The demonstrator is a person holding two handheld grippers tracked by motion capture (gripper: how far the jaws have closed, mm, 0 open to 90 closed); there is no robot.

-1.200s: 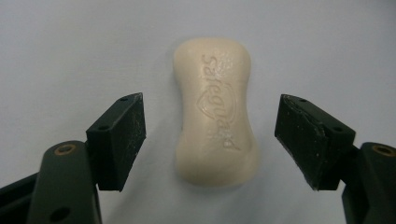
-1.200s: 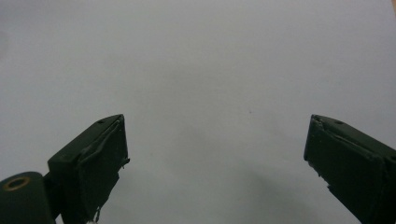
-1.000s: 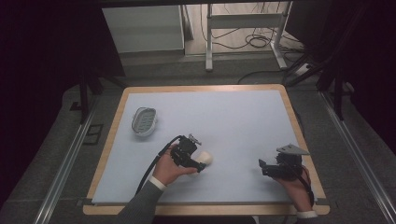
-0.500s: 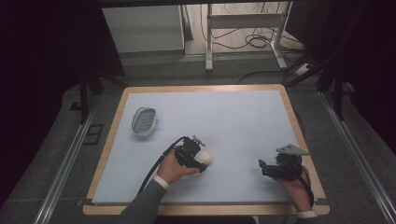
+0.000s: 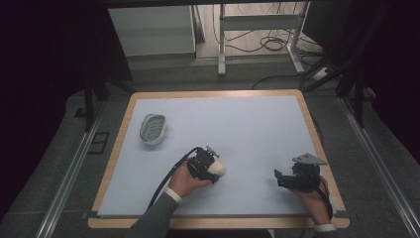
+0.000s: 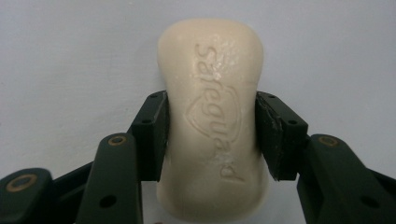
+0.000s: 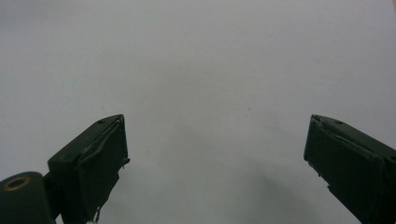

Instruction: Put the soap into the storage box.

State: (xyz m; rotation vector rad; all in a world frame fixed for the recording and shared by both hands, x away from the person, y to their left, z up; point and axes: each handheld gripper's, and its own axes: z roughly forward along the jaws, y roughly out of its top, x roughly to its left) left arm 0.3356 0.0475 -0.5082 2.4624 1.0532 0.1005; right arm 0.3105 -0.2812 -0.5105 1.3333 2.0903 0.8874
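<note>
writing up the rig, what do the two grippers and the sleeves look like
Both grippers are black with two blocky jaws. The left gripper trails a black cable; the right gripper carries a grey three-cornered plate. The sleeve is grey with a white cuff.

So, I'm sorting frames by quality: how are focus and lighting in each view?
High view: table evenly lit, surroundings dark, slightly soft. Left gripper view: soap sharp, its embossed lettering readable in the left claw. Right gripper view: right claw soft-edged, faint shadow on the mat.

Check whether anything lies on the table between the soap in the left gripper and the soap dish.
Nothing visible does. The left gripper holds the soap, and the table is bare up to the soap dish.
</note>
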